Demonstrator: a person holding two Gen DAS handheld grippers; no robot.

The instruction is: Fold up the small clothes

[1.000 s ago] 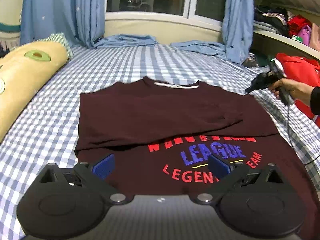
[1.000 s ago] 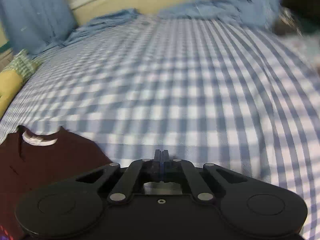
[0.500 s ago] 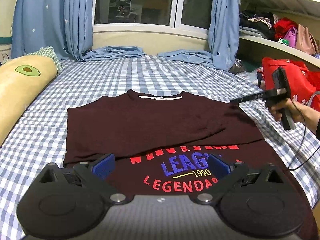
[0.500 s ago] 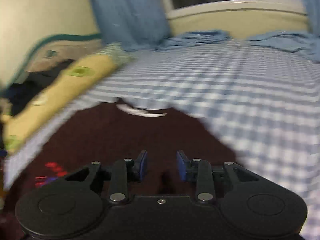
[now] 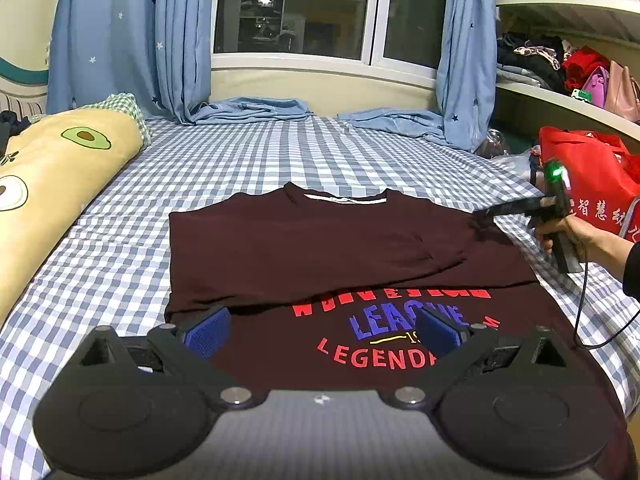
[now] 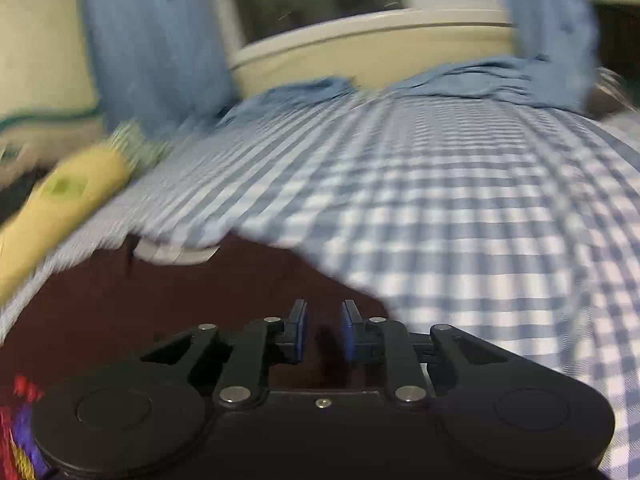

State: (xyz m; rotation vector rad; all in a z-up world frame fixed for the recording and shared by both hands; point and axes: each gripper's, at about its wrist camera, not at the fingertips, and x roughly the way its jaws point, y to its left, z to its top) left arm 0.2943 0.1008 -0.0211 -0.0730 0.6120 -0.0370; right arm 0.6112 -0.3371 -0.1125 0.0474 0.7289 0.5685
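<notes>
Clearly, from the left wrist view, the maroon T-shirt (image 5: 320, 248) lies flat on the checked bed sheet (image 5: 248, 160), collar toward the far window and the printed chest toward the near edge, with 1 sleeve panel already turned in across the body; that layout looks meant to give a tidy rectangle before the next fold. The left gripper (image 5: 320, 334) hovers over the near hem with its 2 blue pads spread wide and nothing between them, probably waiting to take the hem. At the right, the right gripper (image 5: 486, 211) reaches to the shirt's far right shoulder corner, held by the person's right hand (image 5: 576, 236); from this side I cannot tell its gap. An avocado-print pillow (image 5: 52, 184) lies along the left side. On the right, a red tote bag (image 5: 592, 184) stands beside the bed, its contents hidden, and the wall shelf (image 5: 560, 100) holds piled clothes and handbags. Turning to the right wrist view, which is motion-blurred, the right gripper (image 6: 323, 330) has its pads a small way apart, over maroon cloth at the shirt's right edge, with no fabric visibly pinched. The white collar band (image 6: 176, 254) sits to the far left. I judge it is lining up to pinch that shoulder edge.
</notes>
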